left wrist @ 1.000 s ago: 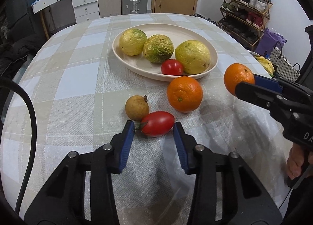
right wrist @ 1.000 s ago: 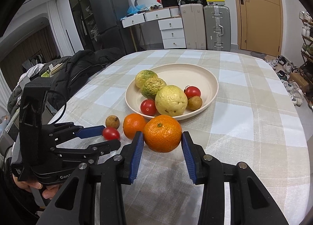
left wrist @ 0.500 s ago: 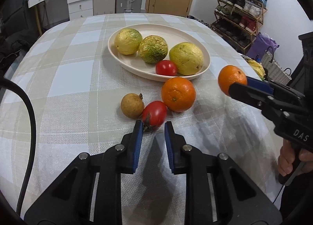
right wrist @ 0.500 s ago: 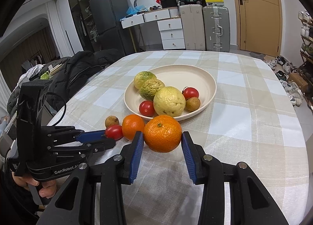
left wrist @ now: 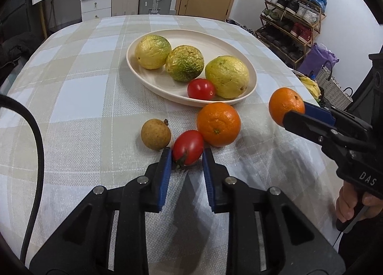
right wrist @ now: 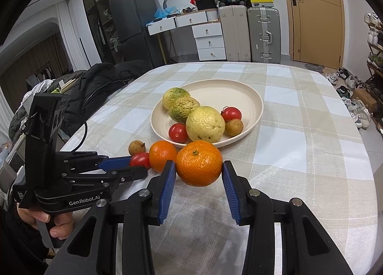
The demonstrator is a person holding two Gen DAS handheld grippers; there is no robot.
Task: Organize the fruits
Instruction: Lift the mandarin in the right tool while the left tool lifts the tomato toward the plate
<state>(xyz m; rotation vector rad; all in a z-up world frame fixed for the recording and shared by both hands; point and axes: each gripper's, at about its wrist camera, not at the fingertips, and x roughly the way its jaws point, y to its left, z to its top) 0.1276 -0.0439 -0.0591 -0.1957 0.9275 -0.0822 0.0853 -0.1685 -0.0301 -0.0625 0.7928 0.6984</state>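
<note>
Fruits (right wrist: 205,123) in cream plate (right wrist: 256,98)

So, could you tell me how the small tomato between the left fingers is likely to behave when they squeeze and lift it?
The tomato looks smooth and glossy, so it may slip between the flat blue fingers. It is oval and lies loose on the tablecloth, so a nudge would probably roll it toward the brown fruit or the orange. Its thin skin suggests squeezing gently.
</note>
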